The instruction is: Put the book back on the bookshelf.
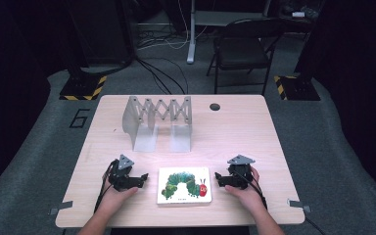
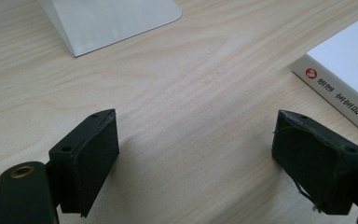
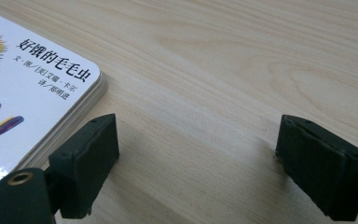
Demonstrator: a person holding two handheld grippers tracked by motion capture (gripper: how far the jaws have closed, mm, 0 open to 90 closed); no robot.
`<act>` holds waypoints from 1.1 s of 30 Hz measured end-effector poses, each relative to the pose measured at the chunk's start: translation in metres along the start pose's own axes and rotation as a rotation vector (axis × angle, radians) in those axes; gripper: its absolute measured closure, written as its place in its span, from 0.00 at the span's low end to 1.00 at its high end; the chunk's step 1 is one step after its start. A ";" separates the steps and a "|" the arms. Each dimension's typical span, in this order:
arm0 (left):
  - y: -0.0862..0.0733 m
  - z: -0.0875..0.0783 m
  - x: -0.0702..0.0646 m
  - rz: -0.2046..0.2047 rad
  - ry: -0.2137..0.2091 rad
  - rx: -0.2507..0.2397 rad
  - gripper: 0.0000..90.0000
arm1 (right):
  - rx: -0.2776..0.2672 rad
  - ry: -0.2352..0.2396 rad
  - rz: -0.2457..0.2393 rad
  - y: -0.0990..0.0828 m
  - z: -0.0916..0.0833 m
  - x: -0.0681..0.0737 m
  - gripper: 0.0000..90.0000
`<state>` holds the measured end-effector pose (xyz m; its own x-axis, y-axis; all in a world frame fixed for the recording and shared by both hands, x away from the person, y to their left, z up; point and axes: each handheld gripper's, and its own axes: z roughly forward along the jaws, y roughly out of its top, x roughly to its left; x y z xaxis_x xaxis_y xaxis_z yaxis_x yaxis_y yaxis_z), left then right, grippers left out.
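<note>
Wooden table (image 1: 254, 127) carries a white accordion book rack (image 1: 157, 121) at the back, well apart from the board book (image 1: 184, 185) lying flat at the front edge, long axis running L–R. Book sits btwn both tongs: left gripper (image 1: 138, 181) and right gripper (image 1: 220, 179) each just beside a short edge, about equally near — jaws spread wide, nothing held.

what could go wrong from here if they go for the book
The book lies flat on the table, so open jaws may only push it instead of getting under its edge. The right gripper sits close to its corner and could nudge it toward the left gripper. Its glossy cover may slip.
</note>
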<state>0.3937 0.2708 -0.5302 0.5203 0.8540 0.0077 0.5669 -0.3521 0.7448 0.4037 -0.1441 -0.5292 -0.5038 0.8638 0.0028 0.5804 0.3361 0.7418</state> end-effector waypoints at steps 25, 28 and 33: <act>0.001 -0.001 -0.001 -0.002 0.000 0.010 0.16 | 0.000 0.003 0.001 -0.001 0.000 0.000 0.12; 0.001 -0.001 -0.001 -0.007 0.000 0.009 0.16 | 0.011 0.005 -0.006 -0.001 -0.001 0.000 0.11; 0.002 -0.001 -0.002 -0.004 0.004 0.020 0.17 | 0.018 0.004 -0.006 -0.001 -0.001 0.000 0.13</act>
<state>0.3925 0.2687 -0.5281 0.5153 0.8570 0.0073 0.5815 -0.3559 0.7316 0.4025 -0.1449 -0.5286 -0.5099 0.8602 0.0014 0.5888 0.3478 0.7296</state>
